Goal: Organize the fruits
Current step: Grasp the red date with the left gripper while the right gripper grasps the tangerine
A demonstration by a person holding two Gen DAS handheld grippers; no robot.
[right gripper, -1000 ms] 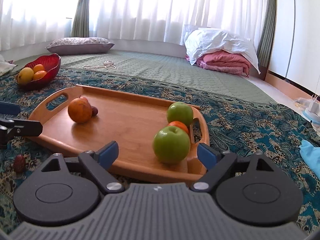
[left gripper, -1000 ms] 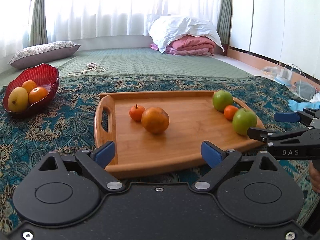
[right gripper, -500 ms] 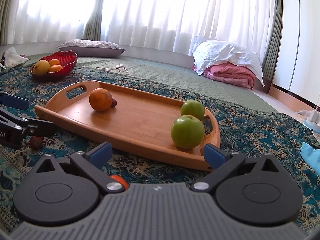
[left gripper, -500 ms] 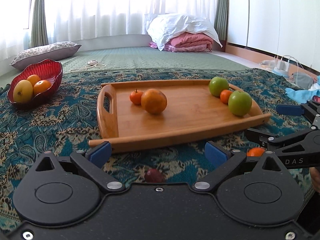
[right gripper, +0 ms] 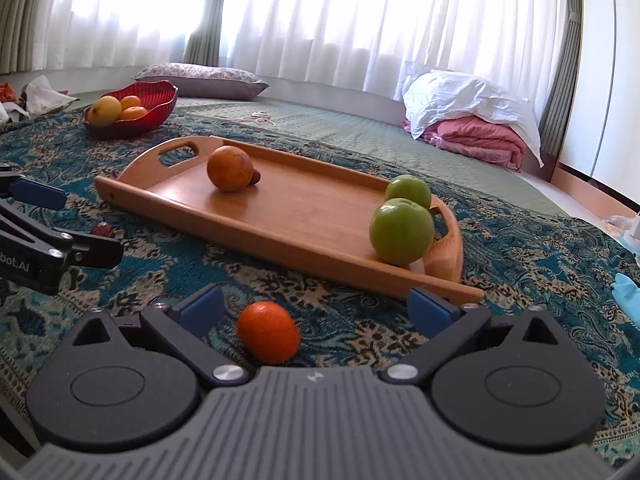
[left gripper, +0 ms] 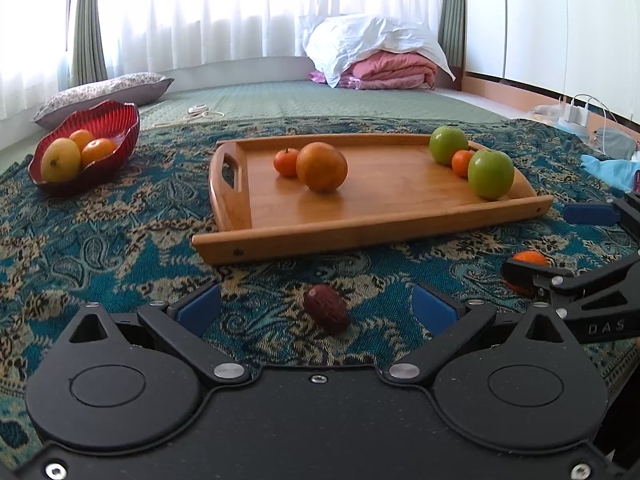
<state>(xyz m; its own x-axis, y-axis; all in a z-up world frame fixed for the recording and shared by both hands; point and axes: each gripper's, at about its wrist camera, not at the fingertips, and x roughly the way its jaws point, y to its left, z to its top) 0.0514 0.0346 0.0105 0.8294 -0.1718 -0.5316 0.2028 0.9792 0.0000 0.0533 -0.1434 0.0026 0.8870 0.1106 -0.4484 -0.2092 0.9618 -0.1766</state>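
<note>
A wooden tray [left gripper: 280, 220] [right gripper: 304, 240] lies on the patterned cloth. It holds a large orange [left gripper: 321, 167] [right gripper: 229, 168], a small tangerine [left gripper: 286, 162], two green apples [left gripper: 490, 174] [left gripper: 448, 145] and a small orange fruit [left gripper: 462, 163] between them. My left gripper [left gripper: 316, 306] is open, and a dark red date [left gripper: 326, 314] lies on the cloth between its fingers. My right gripper [right gripper: 316, 306] is open, and a small orange [right gripper: 269, 337] lies between its fingers. That orange also shows in the left wrist view [left gripper: 529, 258].
A red bowl [left gripper: 104, 120] [right gripper: 160, 100] with a yellow fruit and oranges stands at the far left. A grey pillow [left gripper: 104, 92] and a pile of bedding [left gripper: 380, 56] lie behind. A cable [left gripper: 200, 111] lies on the green mat.
Both grippers have drawn back from the tray toward the near cloth. The date and the small orange have come into view between the open fingers.
</note>
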